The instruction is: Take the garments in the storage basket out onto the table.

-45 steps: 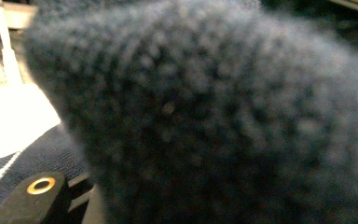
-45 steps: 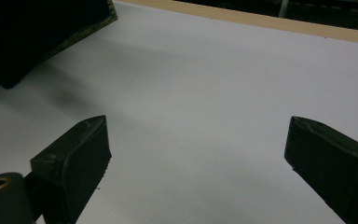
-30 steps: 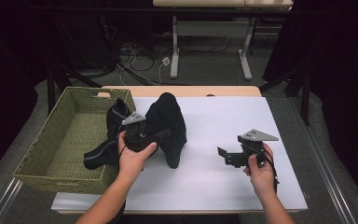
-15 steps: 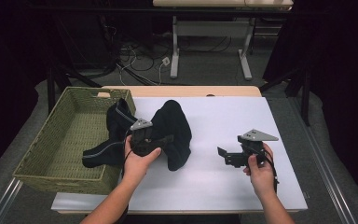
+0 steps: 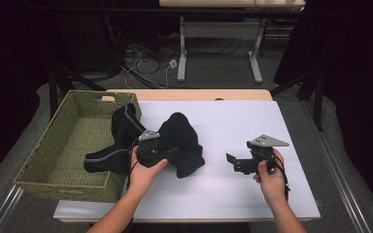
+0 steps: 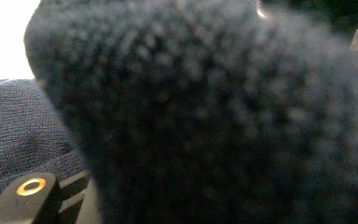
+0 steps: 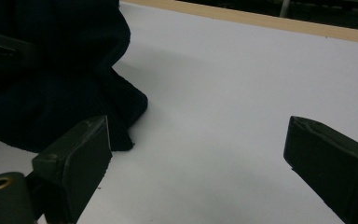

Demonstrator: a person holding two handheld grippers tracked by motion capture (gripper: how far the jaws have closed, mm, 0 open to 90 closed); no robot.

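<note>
A white table top (image 5: 252,194) fills the middle of the high view, with a strip of bare wood (image 5: 194,95) along its far edge. Beyond it, on the floor, stand the legs of a second desk (image 5: 182,53) and a tangle of cables (image 5: 141,58).

At the left, a woven green basket (image 5: 48,145) sits partly over the table's left edge. A dark knitted garment (image 5: 184,141) lies in a heap at left-centre of the table. One part (image 5: 109,160), edged with pale piping, drapes over the basket's right wall and rests on the basket floor; the bulk lies on the white top just right of the basket. Nothing else can be made out in the basket.

The left gripper (image 5: 167,154) is buried in the near side of the heap, the person's left hand (image 5: 145,170) wrapped around its body. In the left gripper view the blurred knit (image 6: 214,121) crowds right up against the camera and hides the jaws. They have just been opening, with cloth lying over them, but I cannot tell whether the pads press on the cloth.

The right gripper (image 5: 231,161) rests low over the bare table at the right, well apart from the garment, held by the right hand (image 5: 269,177). In the right gripper view its jaws stand wide apart with only white table (image 7: 214,140) between them, and the garment's edge (image 7: 74,93) lies to the far left.
</note>
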